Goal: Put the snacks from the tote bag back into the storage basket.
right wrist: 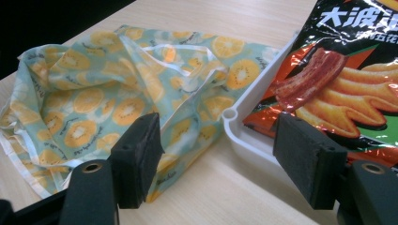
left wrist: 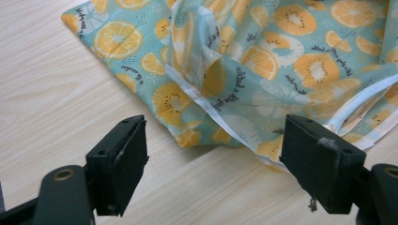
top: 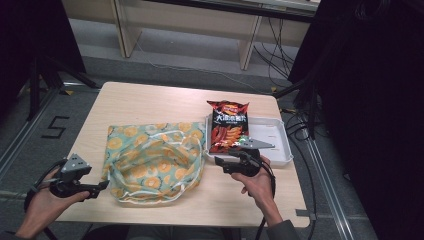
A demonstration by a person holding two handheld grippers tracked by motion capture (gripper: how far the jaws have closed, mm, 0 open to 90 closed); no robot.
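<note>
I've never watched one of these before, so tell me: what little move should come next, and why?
Probably ease the right gripper forward to the near edge of the snack bag and close on it. Its jaws stand open with nothing between them, aimed at the corner of the white tray where the bag lies, and the fruit-print bag waits beside it.

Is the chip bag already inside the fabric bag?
No, the chip bag lies on the white tray beside the fabric bag, with the open right gripper near the tray's corner.
</note>
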